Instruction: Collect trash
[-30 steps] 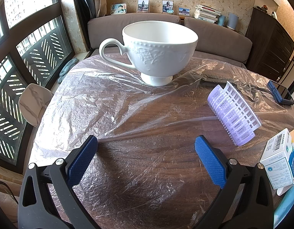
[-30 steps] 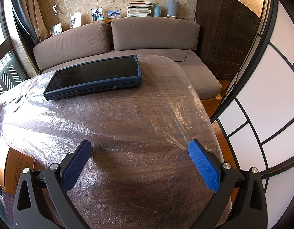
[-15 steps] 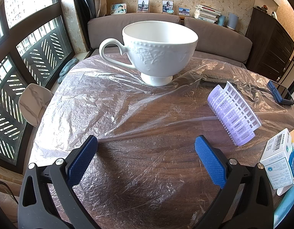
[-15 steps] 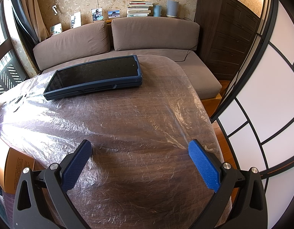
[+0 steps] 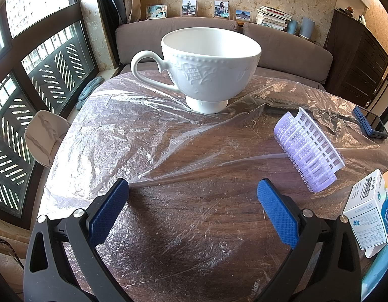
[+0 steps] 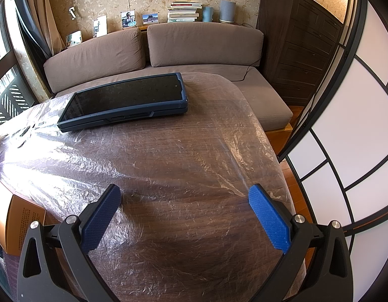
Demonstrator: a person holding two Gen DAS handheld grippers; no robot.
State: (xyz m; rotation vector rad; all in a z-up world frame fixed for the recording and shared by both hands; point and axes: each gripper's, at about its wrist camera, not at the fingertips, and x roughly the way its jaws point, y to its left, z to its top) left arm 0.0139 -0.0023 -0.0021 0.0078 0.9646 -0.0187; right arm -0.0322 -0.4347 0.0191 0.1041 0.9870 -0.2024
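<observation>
A round wooden table is covered with crinkled clear plastic film. In the left wrist view a white and blue carton lies at the right edge, and a purple hair roller lies ahead of it. My left gripper is open and empty above the film, with the carton to its right. In the right wrist view an orange box lies at the left edge. My right gripper is open and empty over the table.
A large white cup stands at the far side of the table. A dark blue tablet lies at the far side in the right wrist view, and also shows in the left wrist view. A brown sofa is behind the table. The table edge drops off on the right.
</observation>
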